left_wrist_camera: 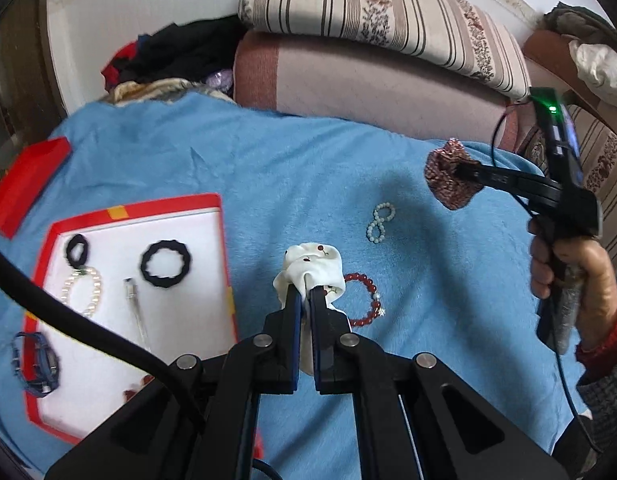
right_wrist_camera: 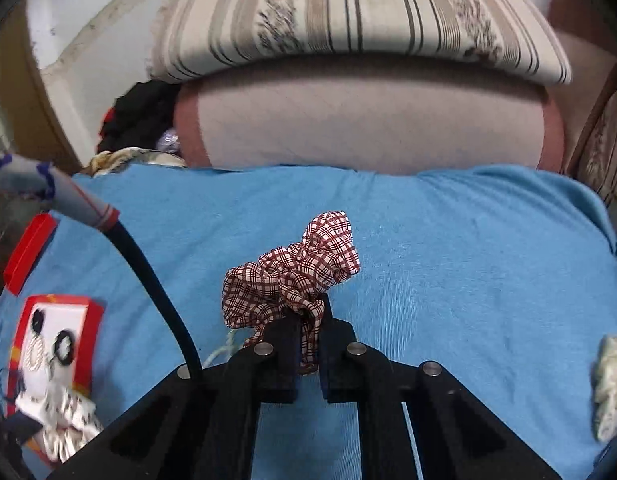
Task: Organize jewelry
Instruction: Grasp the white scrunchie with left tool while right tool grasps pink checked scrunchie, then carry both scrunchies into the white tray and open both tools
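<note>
A striped sofa cushion (left_wrist_camera: 388, 20) is lying on the pink seat (left_wrist_camera: 368, 84) behind a blue blanket (left_wrist_camera: 268, 168) that is covering the tabletop. On the blanket's left side, a red-rimmed tray (left_wrist_camera: 224, 248) with a white lining is holding two black scrunchies (left_wrist_camera: 165, 263), a pearl bracelet (left_wrist_camera: 82, 294) and a clear pen-like stick (left_wrist_camera: 134, 306), while a blue braided bracelet (left_wrist_camera: 36, 364) is straddling its lower left rim. The right gripper (right_wrist_camera: 308, 312), raised above the blanket in a person's hand (left_wrist_camera: 576, 280), is clenching its fingers on a red plaid scrunchie (right_wrist_camera: 292, 272), which is hanging bunched at the tips. The left gripper (left_wrist_camera: 306, 294) is pinching a white cherry-print scrunchie (left_wrist_camera: 312, 268) between its fingers, just right of the tray. A red bead bracelet (left_wrist_camera: 366, 300) is lying on the blanket just beside that scrunchie, partly hidden behind it, and a pale green bead bracelet (left_wrist_camera: 381, 223), twisted into a figure eight, is lying farther back, apart from both.
</note>
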`<action>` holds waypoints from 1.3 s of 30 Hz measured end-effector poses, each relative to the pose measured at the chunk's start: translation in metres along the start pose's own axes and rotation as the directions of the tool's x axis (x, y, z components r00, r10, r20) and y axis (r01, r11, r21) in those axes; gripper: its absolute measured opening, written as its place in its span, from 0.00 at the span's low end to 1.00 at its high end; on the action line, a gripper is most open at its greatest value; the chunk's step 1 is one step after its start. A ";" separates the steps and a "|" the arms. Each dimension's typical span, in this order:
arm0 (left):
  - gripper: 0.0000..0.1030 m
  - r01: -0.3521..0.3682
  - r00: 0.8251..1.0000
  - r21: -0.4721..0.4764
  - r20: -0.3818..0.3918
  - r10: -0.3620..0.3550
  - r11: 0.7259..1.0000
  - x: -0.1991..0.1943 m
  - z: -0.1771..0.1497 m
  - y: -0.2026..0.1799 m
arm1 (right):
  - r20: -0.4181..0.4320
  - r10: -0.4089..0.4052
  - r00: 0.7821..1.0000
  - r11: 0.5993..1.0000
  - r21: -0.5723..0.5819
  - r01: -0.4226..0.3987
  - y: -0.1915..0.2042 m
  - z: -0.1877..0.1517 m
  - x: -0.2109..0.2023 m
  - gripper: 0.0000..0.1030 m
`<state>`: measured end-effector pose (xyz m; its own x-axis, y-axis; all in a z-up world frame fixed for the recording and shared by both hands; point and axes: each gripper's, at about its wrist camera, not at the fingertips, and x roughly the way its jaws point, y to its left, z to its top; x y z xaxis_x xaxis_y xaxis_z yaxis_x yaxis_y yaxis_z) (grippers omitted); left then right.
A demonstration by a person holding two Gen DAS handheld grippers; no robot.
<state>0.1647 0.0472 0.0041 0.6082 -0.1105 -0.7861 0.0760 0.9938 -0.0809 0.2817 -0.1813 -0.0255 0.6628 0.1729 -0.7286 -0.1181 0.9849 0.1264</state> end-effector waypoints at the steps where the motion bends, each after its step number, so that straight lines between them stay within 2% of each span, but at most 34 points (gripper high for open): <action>1: 0.04 -0.011 1.000 0.007 0.006 0.011 1.000 -0.005 -0.001 0.001 | 0.002 0.006 1.000 1.000 -0.004 -0.006 0.004 -0.003 -0.007 0.07; 6: 0.04 -0.076 0.996 0.021 0.043 0.075 0.997 -0.036 -0.012 0.011 | 0.001 0.044 0.999 0.998 -0.039 -0.044 0.031 -0.019 -0.036 0.07; 16: 0.04 -0.191 0.977 0.019 0.101 0.188 0.981 -0.073 -0.030 0.042 | -0.012 0.115 0.993 0.986 -0.121 -0.116 0.096 -0.037 -0.054 0.07; 30: 0.04 -0.226 0.970 -0.073 0.072 0.231 0.971 -0.076 -0.043 0.107 | -0.069 0.202 0.977 0.950 -0.230 -0.212 0.186 -0.056 -0.053 0.07; 39: 0.04 -0.219 0.973 -0.159 0.041 0.228 0.963 -0.058 -0.029 0.158 | -0.140 0.246 0.959 0.922 -0.271 -0.276 0.234 -0.068 -0.022 0.07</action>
<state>0.1186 0.2107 0.0195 0.6410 0.1183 -0.7583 -0.1851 0.9827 -0.0032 0.1890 0.0449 -0.0261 0.5034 0.4076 -0.7619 -0.4922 0.8600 0.1349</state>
